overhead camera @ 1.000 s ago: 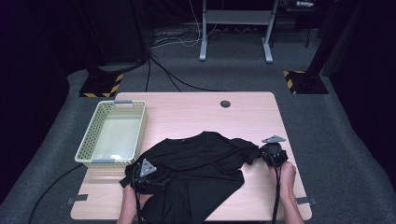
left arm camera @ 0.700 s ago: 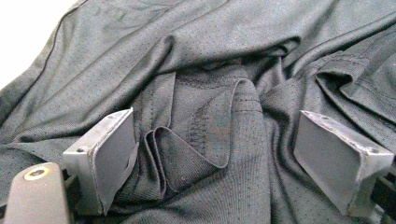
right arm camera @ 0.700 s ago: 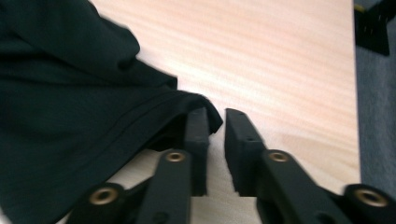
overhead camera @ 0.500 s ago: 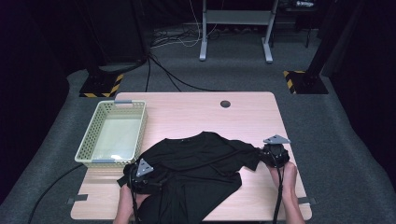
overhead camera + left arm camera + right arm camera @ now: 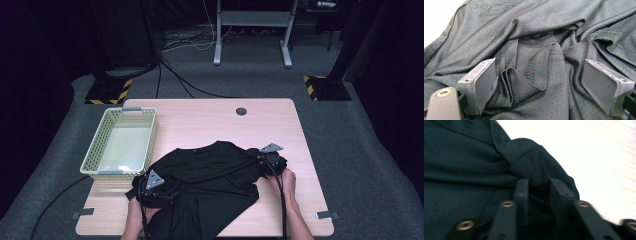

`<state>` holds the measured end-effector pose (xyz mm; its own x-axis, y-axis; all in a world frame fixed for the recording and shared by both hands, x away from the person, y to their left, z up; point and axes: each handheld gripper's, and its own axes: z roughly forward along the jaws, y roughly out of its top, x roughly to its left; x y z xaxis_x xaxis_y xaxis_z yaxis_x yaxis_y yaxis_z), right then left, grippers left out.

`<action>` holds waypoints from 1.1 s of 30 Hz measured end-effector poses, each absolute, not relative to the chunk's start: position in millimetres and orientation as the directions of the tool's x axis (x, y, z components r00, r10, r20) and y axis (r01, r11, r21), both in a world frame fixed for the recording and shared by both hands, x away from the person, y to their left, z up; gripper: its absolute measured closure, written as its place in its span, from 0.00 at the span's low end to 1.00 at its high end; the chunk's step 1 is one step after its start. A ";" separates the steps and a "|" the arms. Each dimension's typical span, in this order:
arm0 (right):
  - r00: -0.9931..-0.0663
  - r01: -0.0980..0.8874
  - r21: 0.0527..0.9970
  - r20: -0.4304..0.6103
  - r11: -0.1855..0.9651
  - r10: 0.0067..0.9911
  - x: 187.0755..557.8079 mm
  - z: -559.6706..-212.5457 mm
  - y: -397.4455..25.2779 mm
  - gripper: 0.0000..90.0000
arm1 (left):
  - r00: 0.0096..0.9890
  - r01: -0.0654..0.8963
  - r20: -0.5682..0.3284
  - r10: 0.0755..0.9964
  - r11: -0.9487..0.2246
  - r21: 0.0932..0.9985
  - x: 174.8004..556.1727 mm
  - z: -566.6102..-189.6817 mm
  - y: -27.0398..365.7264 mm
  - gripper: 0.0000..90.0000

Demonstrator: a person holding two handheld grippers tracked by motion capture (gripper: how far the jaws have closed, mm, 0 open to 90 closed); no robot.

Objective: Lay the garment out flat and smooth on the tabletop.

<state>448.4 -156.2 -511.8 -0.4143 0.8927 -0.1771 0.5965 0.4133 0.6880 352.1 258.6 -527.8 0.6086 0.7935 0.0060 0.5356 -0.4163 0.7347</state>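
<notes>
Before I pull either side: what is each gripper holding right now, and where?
The right gripper is pinched on a bunched fold at the black shirt's right edge. The left gripper holds nothing; its jaws stand wide apart around a hemmed fold.

Black tongs (image 5: 537, 195) with brass-ringed screws, grey three-cornered top plates, trailing black cables.

A dim room around a pale wooden surface (image 5: 210, 120)

We see grey carpet (image 5: 360, 165) underfoot, black cables (image 5: 175, 75) trailing across it, a grey metal frame (image 5: 252, 30) at the far side, two yellow-and-black striped stand bases (image 5: 107, 92), and dark curtains all round.
</notes>
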 end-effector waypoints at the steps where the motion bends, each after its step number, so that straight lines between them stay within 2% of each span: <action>1: -0.416 0.596 0.689 -0.174 0.412 0.893 448.8 -511.3 -156.5 0.87 | 0.608 0.536 0.006 0.794 -0.416 0.735 352.1 -527.8 258.6 0.15; 3: -0.412 0.586 0.693 -0.189 0.419 0.891 448.8 -509.0 -157.1 0.95 | 0.608 0.536 0.006 0.794 -0.416 0.735 352.1 -527.8 258.6 0.15; 6: -0.403 0.579 0.709 -0.181 0.403 0.897 448.0 -502.7 -160.9 0.98 | 0.609 0.535 0.007 0.793 -0.417 0.735 352.2 -527.8 258.6 0.15; 10: -0.397 0.573 0.704 -0.210 0.420 0.893 451.6 -500.5 -162.6 1.00 | 0.609 0.536 0.006 0.793 -0.416 0.735 352.1 -527.8 258.6 0.15; 14: -0.380 0.602 0.703 -0.165 0.379 0.910 467.8 -501.7 -167.0 0.98 | 0.608 0.535 0.006 0.794 -0.416 0.735 352.1 -527.8 258.6 0.15; 20: -0.412 0.582 0.728 -0.118 0.361 0.903 469.4 -496.7 -165.5 0.82 | 0.609 0.535 0.006 0.793 -0.416 0.735 352.1 -527.8 258.6 0.15; 23: -0.456 0.564 0.732 -0.108 0.381 0.883 464.5 -494.6 -159.8 0.69 | 0.609 0.535 0.006 0.793 -0.417 0.735 352.1 -527.8 258.6 0.15; 25: -0.471 0.573 0.714 -0.114 0.401 0.875 467.0 -496.8 -155.5 0.56 | 0.608 0.535 0.006 0.794 -0.416 0.735 352.1 -527.8 258.6 0.15; 27: -0.470 0.592 0.694 -0.115 0.409 0.875 472.7 -500.9 -153.0 0.55 | 0.608 0.535 0.006 0.794 -0.416 0.735 352.1 -527.9 258.5 0.15; 28: -0.462 0.602 0.687 -0.114 0.406 0.879 475.9 -503.1 -152.2 0.56 | 0.608 0.535 0.006 0.794 -0.416 0.735 352.1 -527.8 258.6 0.15; 33: -0.448 0.588 0.691 -0.155 0.421 0.881 485.0 -508.1 -148.6 0.87 | 0.609 0.535 0.007 0.793 -0.417 0.735 352.1 -527.8 258.5 0.15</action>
<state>485.0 -148.6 -508.1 -0.4481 0.8805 -0.1546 0.5880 0.4205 0.6909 352.1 258.5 -527.8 0.6085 0.7935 0.0067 0.5352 -0.4166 0.7349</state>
